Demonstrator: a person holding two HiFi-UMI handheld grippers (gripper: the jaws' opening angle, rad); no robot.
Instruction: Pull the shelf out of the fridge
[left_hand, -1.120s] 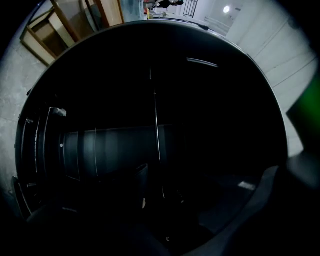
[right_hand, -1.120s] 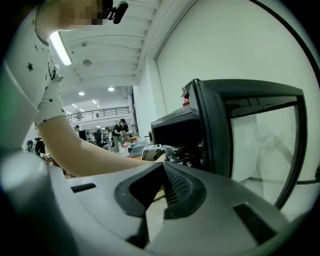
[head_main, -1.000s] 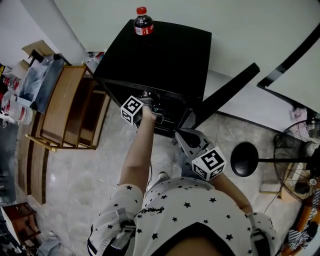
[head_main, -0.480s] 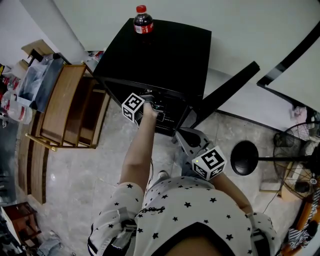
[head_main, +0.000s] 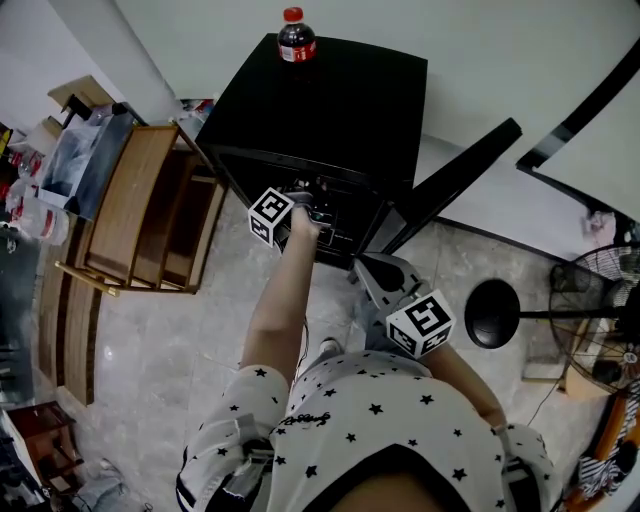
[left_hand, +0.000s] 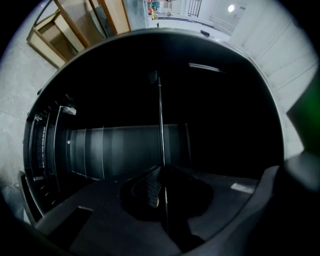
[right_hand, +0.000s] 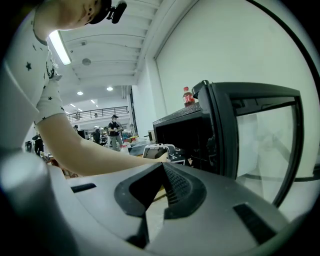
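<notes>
The left gripper has just pinched shut on the thin metal wire shelf inside the black box fridge, so I think pulling can start.

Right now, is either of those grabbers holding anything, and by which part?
The left gripper, jaws just closed, grips the shelf by one thin wire. The right gripper holds nothing.

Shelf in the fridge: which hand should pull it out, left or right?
Left. The left gripper reaches inside the fridge, and its fingers have just closed on the shelf wire. The right gripper waits outside, fingers shut on nothing.
</notes>
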